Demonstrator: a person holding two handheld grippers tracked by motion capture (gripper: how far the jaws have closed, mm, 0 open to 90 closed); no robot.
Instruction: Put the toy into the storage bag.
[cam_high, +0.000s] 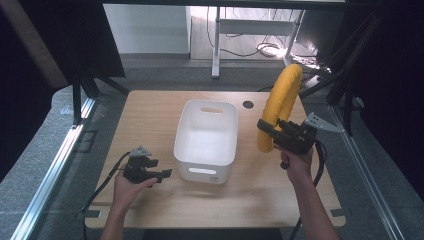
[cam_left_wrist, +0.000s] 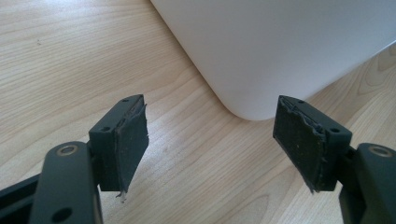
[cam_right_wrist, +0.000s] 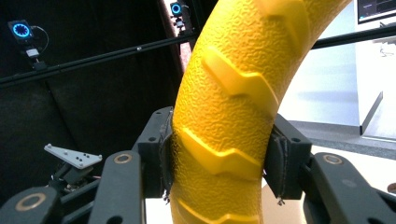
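- Right claw (cam_high: 265, 131): closed on the lower part of a yellow, curved, textured rubber ring with raised chevron treads (cam_high: 283, 102); in the right gripper view both pads press the ring (cam_right_wrist: 229, 135) from either side.
- Position of the ring: lifted clear of the light wooden tabletop (cam_high: 150, 120), standing roughly upright, to the right of the white rectangular plastic bin with slot handles (cam_high: 206, 140) and apart from it.
- Left claw (cam_high: 161, 175): open and empty, held low over the tabletop just beside the bin's near left corner; in the left gripper view the jaws stand wide apart with the bin's rounded white wall (cam_left_wrist: 280, 51) ahead of them, not touching it.
- Bin: its interior appears empty in the high view.
- Progress, as a judgement: the pick-up is done, since the ring is gripped and raised; the carry over the bin's rim and the release inside are not yet done.
- Remaining work probably also includes tilting the tall ring so that it fits within the bin walls.
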